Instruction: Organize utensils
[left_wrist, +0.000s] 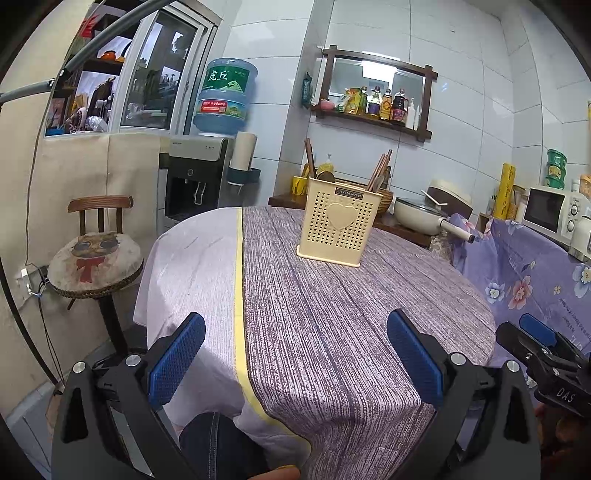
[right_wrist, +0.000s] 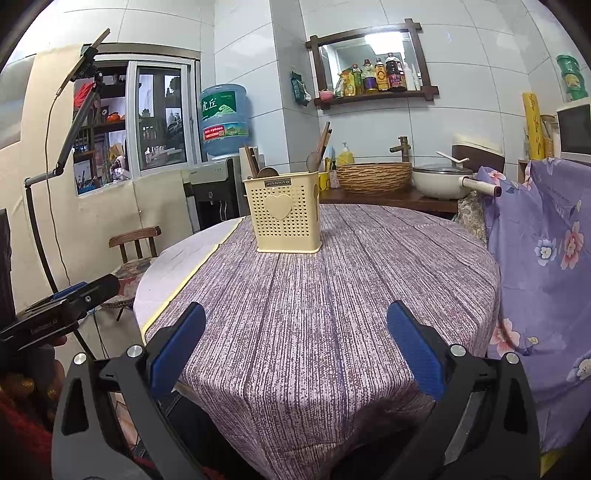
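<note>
Cream plastic makes up the one utensil holder (left_wrist: 337, 221), a perforated box with a raised heart on its front and a dark label near the rim. It stands upright on the far middle of the round bench (left_wrist: 332, 314), which is draped in a purple-grey striped cloth (right_wrist: 332, 295) with a pale lilac cloth (left_wrist: 192, 258) on its left part. Inside the holder, wooden chopsticks (left_wrist: 378, 171) lean at one end and two wooden spoon heads (right_wrist: 267, 172) rise above the rim; their exact count is hard to tell.

One wooden chair (left_wrist: 96, 258) sits left of the bench. The left gripper (left_wrist: 295, 354) hovers over the near edge, its blue-padded fingers (left_wrist: 177, 358) spread wide and holding nothing. The right gripper (right_wrist: 295, 347) does likewise, its fingers (right_wrist: 415, 349) wide apart and empty. A floral purple sheet (right_wrist: 546, 258) hangs at the right.
</note>
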